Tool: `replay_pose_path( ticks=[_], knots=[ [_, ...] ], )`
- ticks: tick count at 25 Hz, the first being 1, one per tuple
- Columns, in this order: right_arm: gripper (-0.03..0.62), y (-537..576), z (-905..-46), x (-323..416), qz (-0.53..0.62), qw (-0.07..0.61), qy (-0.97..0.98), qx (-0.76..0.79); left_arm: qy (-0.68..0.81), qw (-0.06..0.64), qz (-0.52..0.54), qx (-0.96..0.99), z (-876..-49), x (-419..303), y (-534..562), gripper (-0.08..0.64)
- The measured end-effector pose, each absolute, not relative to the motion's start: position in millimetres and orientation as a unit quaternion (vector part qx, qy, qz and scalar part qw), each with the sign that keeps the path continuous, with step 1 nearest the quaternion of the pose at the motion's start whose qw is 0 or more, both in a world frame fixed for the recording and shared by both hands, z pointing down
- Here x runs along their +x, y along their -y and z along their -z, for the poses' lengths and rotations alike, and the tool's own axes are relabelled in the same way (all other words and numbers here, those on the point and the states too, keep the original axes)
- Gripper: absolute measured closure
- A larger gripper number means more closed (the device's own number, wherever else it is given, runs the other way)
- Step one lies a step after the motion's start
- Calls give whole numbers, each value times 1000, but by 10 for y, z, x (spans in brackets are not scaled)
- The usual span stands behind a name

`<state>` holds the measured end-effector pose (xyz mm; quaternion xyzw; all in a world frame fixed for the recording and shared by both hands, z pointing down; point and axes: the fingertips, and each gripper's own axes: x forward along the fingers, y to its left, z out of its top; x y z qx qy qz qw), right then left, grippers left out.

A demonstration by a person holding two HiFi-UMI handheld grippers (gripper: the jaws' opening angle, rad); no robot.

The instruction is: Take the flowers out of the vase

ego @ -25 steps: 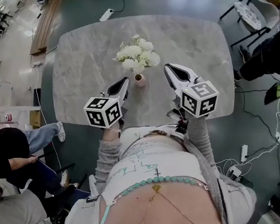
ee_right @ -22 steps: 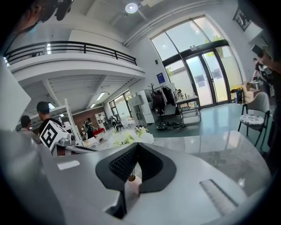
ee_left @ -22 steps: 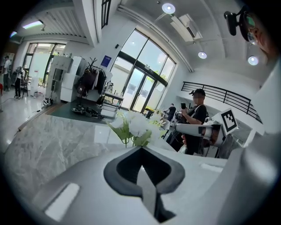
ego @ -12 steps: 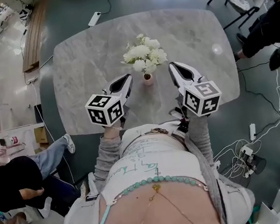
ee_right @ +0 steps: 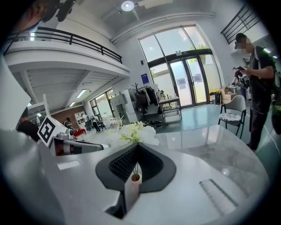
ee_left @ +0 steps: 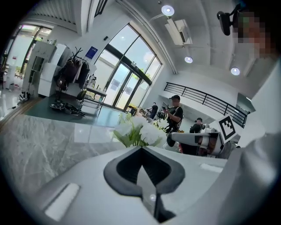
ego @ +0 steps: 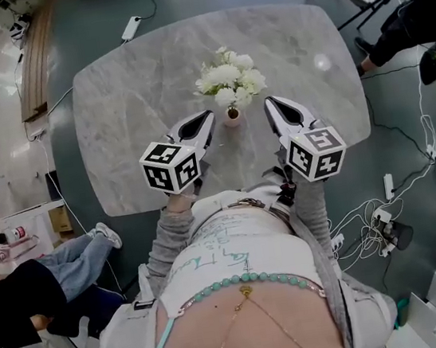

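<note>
Fingers (ee_left: 120,169) on your left gripper (ego: 207,117) are pressed together, their dark tips meeting in a point. The ribbed black fingers (ee_right: 123,165) on your right gripper (ego: 268,102) are closed the same way, and both hold nothing. One slim pink vase (ego: 231,115) stands upright on the grey marbled, round-cornered counter (ego: 135,100) between them, touching neither: left tip at its 9 o'clock, right at its 3 o'clock. One bunch of white, green-leaved flowers (ego: 229,79) sits in it.
</note>
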<state>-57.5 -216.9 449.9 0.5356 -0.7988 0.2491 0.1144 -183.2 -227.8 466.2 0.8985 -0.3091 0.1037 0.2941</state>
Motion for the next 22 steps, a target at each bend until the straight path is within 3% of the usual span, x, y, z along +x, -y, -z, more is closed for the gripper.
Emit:
replay_pose_path(
  ticks=[22],
  knots=[
    [566,2273,-4973,-730,-273,153,804,505,322,320,-84,887,-4752,-1883,2291,560]
  ],
)
